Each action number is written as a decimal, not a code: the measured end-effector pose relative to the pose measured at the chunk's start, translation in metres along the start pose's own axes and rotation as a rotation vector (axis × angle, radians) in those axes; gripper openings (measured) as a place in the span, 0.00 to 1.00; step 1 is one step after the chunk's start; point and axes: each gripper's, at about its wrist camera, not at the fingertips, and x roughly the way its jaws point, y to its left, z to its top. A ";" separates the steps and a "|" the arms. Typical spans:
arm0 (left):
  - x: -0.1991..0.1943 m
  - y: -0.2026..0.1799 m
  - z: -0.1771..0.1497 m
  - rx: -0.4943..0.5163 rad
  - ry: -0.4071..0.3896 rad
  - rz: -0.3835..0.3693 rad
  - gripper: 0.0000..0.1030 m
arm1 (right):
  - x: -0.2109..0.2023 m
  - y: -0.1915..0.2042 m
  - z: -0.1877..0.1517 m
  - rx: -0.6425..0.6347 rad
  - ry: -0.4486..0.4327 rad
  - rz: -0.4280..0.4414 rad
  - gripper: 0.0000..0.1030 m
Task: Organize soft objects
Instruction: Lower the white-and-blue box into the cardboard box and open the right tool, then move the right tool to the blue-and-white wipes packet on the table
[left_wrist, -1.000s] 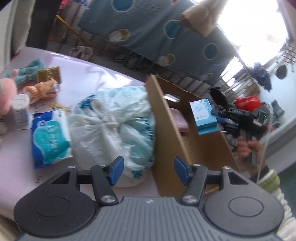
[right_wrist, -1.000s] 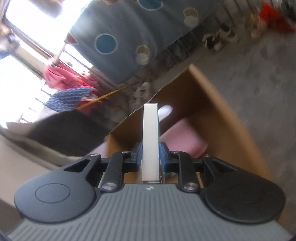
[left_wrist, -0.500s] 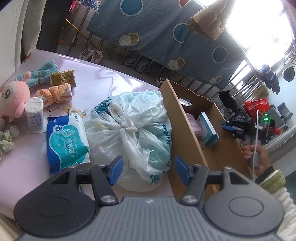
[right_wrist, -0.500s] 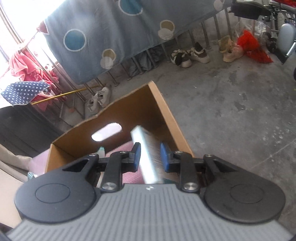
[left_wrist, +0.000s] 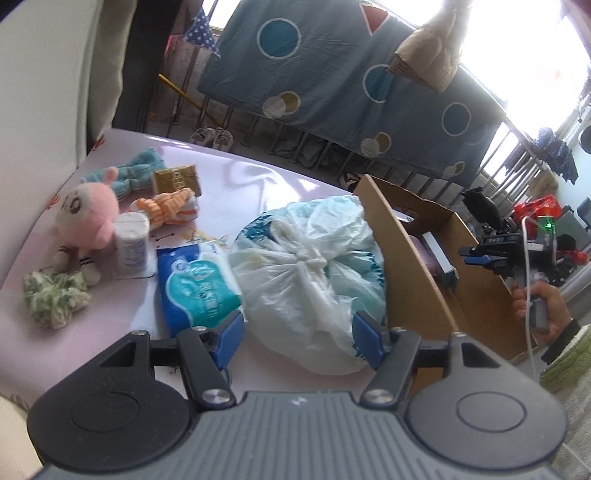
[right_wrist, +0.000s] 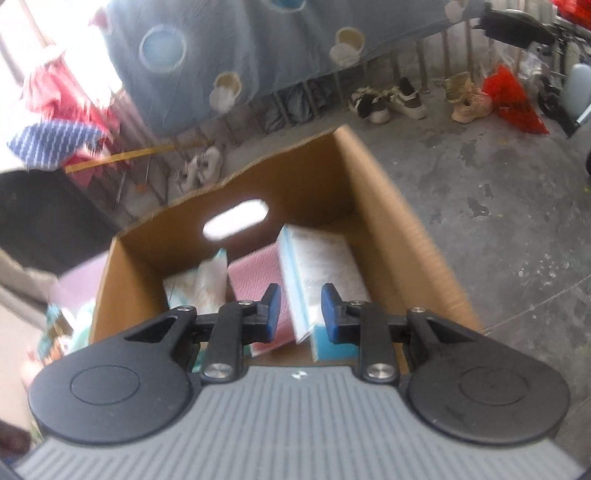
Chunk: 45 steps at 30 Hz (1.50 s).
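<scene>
Right gripper (right_wrist: 298, 311) hovers over the cardboard box (right_wrist: 388, 206), fingers apart and empty; the tissue box (right_wrist: 325, 269) lies inside against the right wall, beside a pink pack (right_wrist: 255, 273). Left gripper (left_wrist: 297, 333) has just been opening, fingers straddling the knotted plastic bag (left_wrist: 314, 273) beside the box at the table's (left_wrist: 258, 177) right edge, likely the next pick.
</scene>
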 end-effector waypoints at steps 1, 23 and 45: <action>-0.001 0.002 0.000 -0.005 -0.001 0.002 0.64 | 0.006 0.006 -0.001 -0.018 0.013 -0.001 0.22; -0.002 0.019 0.001 -0.040 -0.006 0.023 0.64 | 0.049 0.002 0.011 0.111 0.087 0.131 0.24; -0.025 0.023 -0.011 0.063 -0.076 0.158 0.74 | -0.016 0.001 -0.022 0.236 0.052 0.203 0.37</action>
